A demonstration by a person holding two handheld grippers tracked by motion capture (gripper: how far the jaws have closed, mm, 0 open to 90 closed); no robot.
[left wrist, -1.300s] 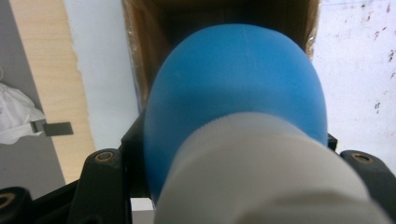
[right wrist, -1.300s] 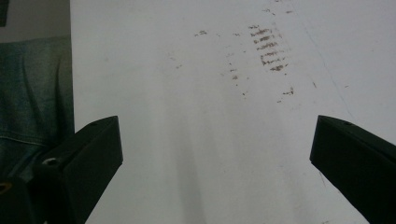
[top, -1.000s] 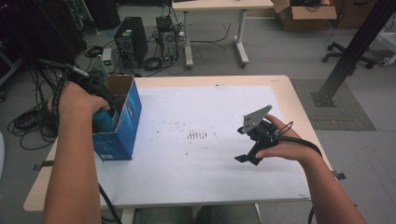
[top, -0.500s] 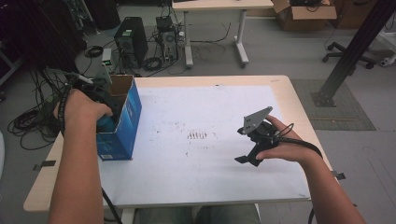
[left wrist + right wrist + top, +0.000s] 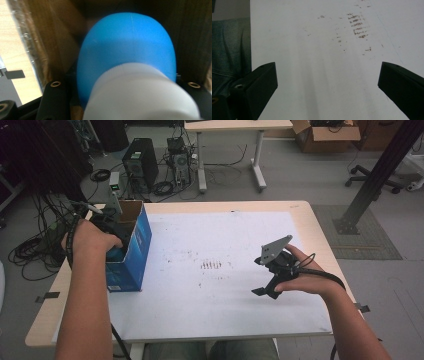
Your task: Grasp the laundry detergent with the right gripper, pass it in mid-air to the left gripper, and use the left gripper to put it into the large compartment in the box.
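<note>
Left hand-held gripper [image 5: 112, 242], clamped on the blue-and-white object [image 5: 125, 55], has sunk deeper into the blue box [image 5: 131, 255].

We work at a light wooden table [image 5: 320, 227] — a white sheet [image 5: 225, 250] covers most of its top, marked with small brown smudges [image 5: 212, 265] near the middle. At the left edge, an open blue cardboard box [image 5: 131, 257] stands on it.
</note>
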